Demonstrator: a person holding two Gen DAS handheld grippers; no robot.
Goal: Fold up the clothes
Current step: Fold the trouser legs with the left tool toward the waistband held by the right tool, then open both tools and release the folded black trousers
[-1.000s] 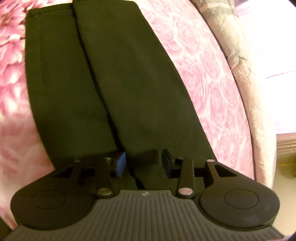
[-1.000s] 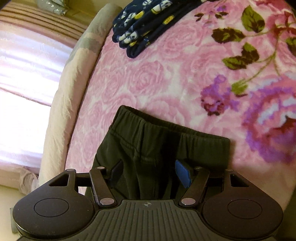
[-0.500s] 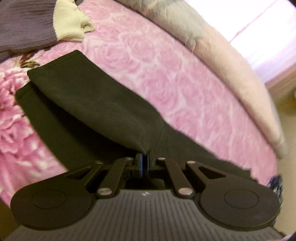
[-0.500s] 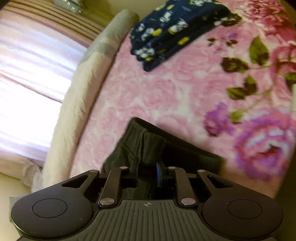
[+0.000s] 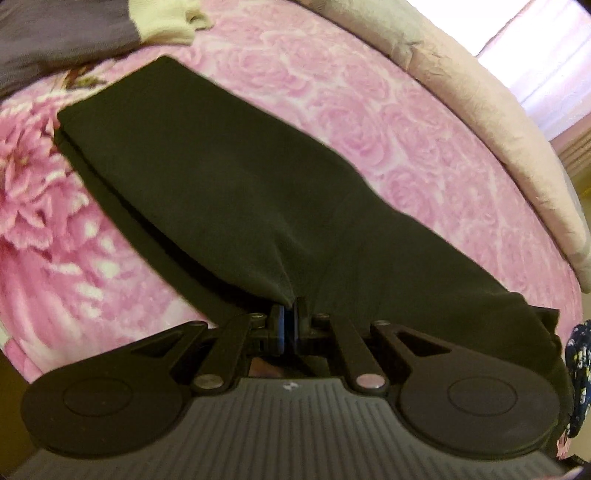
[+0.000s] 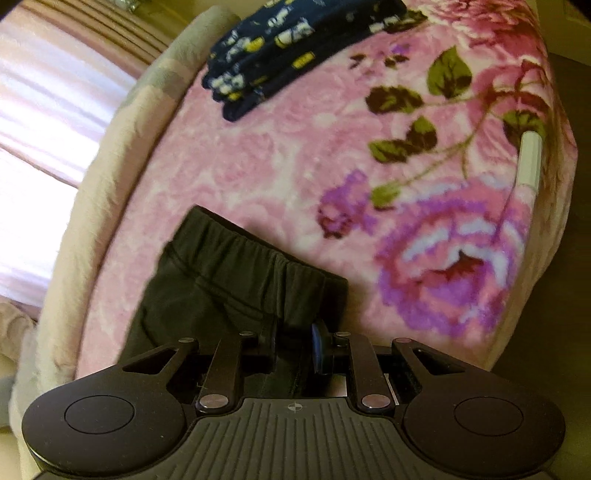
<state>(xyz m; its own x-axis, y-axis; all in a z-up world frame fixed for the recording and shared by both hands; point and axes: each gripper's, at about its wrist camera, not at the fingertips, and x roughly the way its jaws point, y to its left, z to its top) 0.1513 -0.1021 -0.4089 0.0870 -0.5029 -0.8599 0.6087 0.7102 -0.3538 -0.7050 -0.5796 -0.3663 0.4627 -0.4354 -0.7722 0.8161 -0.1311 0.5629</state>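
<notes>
Left gripper [image 5: 289, 314]: jaws pinched tight on a raised fold of the black trousers [image 5: 229, 192], near edge of the bed. Right gripper [image 6: 293, 341]: jaws clamped on bunched fabric just below the elastic waistband [image 6: 255, 247]. Trousers: spread on the pink floral blanket [image 5: 369, 118], legs running far-left in the left view. Beige bed edge [image 5: 480, 103]: right, beyond the blanket. Grey and cream garment [image 5: 74, 33]: far left. Folded navy patterned clothes [image 6: 288, 40]: far, in the right view.
</notes>
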